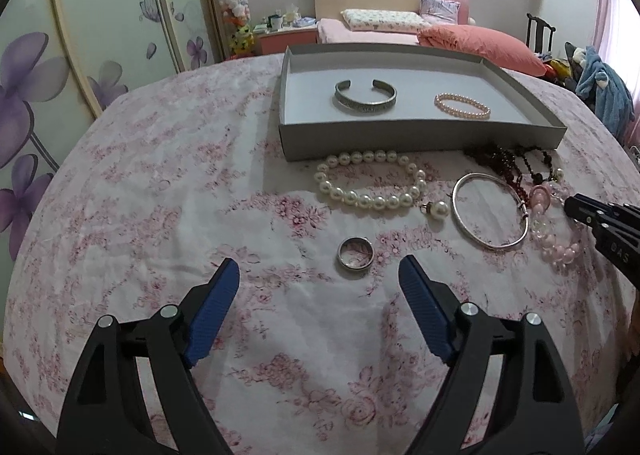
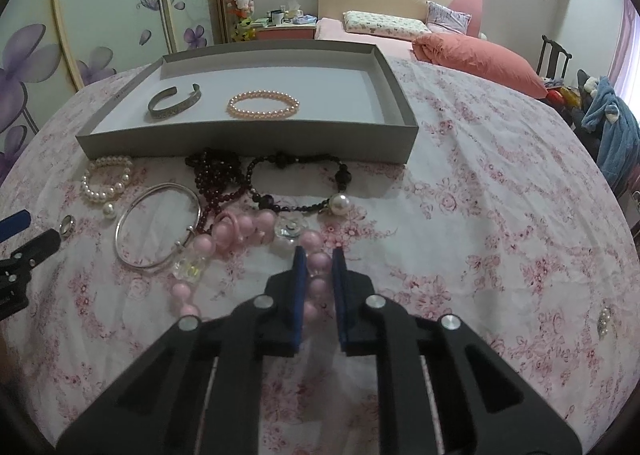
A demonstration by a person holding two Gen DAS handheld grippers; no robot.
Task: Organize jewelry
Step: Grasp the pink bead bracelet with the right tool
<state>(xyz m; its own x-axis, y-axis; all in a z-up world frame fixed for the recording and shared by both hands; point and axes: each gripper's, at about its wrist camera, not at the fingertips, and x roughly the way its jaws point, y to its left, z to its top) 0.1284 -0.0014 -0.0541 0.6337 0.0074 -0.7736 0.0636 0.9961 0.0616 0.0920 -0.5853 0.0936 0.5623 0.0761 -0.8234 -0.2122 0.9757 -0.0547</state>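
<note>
My right gripper (image 2: 319, 255) is shut on the pink bead bracelet (image 2: 240, 231), with pink beads pinched between its blue pads on the floral cloth. My left gripper (image 1: 319, 267) stands open just short of a silver ring (image 1: 340, 255), nothing between its fingers. The grey box (image 1: 420, 139) beyond holds a silver cuff (image 1: 366, 97) and a small pink pearl bracelet (image 1: 462, 106). On the cloth in front of the box lie a white pearl bracelet (image 1: 370, 179), a thin silver bangle (image 1: 496, 245) and dark bead strands (image 2: 224, 179).
A loose pearl drop (image 1: 440, 209) lies between the white pearl bracelet and the bangle. A big pearl pendant (image 2: 340, 204) hangs on a dark strand. A small brooch (image 2: 604, 319) sits far right. A bed with an orange quilt (image 2: 480, 59) stands behind the table.
</note>
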